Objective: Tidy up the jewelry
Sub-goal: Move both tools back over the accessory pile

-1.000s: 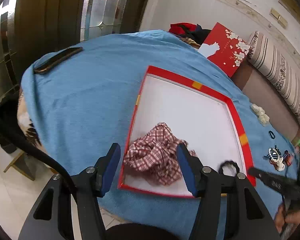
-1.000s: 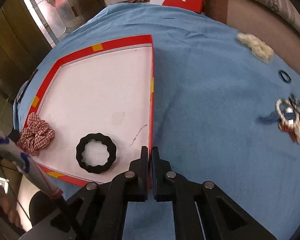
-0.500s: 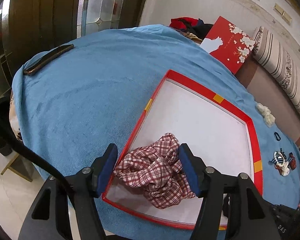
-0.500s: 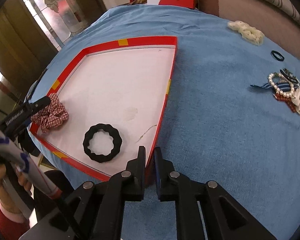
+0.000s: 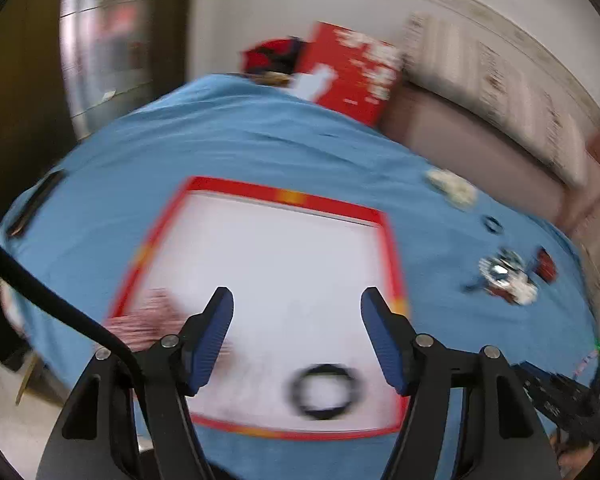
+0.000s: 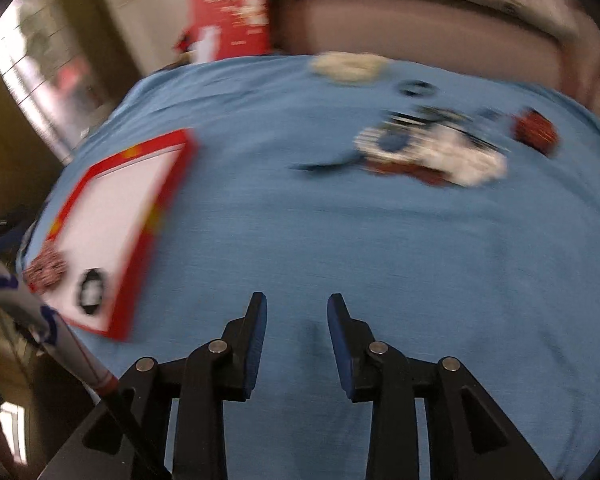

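Observation:
A red-rimmed white tray (image 5: 284, 196) lies on the blue cloth; it also shows at the left of the right wrist view (image 6: 172, 184). In it lie a red plaid scrunchie (image 5: 148, 320) (image 6: 46, 270) and a black ring scrunchie (image 5: 322, 390) (image 6: 91, 290). My left gripper (image 5: 296, 308) is open and empty above the tray. My right gripper (image 6: 296, 308) is open and empty over bare cloth. A jewelry pile (image 6: 428, 150) (image 5: 504, 276), a small black ring (image 6: 416, 88) (image 5: 492, 224) and a white scrunchie (image 6: 348, 66) (image 5: 452, 188) lie on the cloth. Both views are blurred.
A red gift bag (image 5: 352, 72) (image 6: 232, 16) leans at the table's far edge beside a sofa (image 5: 480, 132). A dark flat object (image 5: 32, 204) lies at the cloth's left edge. A red item (image 6: 536, 132) lies right of the jewelry pile.
My left gripper has let go of the plaid scrunchie and swung right. My right gripper has opened and turned right, away from the tray toward the jewelry pile.

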Motion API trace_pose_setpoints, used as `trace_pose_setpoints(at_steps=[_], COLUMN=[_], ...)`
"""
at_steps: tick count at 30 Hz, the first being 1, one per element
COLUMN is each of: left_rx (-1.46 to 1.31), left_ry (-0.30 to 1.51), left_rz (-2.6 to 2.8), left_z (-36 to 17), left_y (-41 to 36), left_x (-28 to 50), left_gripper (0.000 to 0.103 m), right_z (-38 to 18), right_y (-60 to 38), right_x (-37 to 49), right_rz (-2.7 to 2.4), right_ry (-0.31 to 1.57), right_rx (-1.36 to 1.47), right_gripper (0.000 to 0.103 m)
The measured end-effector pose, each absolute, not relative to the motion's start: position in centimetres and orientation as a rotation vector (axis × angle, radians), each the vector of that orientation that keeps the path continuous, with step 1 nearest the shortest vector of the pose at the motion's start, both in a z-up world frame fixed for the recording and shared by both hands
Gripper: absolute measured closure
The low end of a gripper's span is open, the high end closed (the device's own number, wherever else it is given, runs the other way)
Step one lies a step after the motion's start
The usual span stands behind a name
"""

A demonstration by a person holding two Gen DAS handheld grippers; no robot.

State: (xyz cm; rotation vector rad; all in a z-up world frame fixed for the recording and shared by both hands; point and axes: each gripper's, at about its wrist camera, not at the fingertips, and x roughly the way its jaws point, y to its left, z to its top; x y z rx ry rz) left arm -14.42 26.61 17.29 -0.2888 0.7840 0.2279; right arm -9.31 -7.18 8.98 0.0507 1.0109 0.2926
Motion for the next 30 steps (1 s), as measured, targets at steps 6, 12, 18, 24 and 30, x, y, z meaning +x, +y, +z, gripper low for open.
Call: trace_pose_setpoints(at_steps=[6, 12, 18, 24, 30], left_rx=[-0.253, -0.197, -0.165, -0.11, 0.009], left_ry=[0.871, 0.948, 1.01, 0.971, 0.978], left_rz=[0.035, -0.119, -0.195, -0.301, -0.425], left_z=[16.1, 13.8, 11.9, 12.5, 10.9], left_y=[17.8, 9.2, 3.7, -1.4, -8.3], left_x=[-8.4, -1.6, 5.6, 7.7, 9.7], left_gripper=[0.037, 0.037, 0.037, 0.037, 0.037], right_z=[8.6, 9.0, 9.7, 11.1, 11.3], right_y=[-16.5, -21.1, -24.5, -27.0, -28.3], right_x=[-7.7, -6.1, -2.8, 1.5, 7.1], right_rz=[0.148, 0.092, 0.065, 0.027, 0.036], right_ry=[1.006, 0.969, 0.932, 0.862, 0.867], right_rx=[0.177, 0.245, 0.284, 0.291, 0.34], right_gripper=[0.065, 0.057, 0.054, 0.046, 0.044])
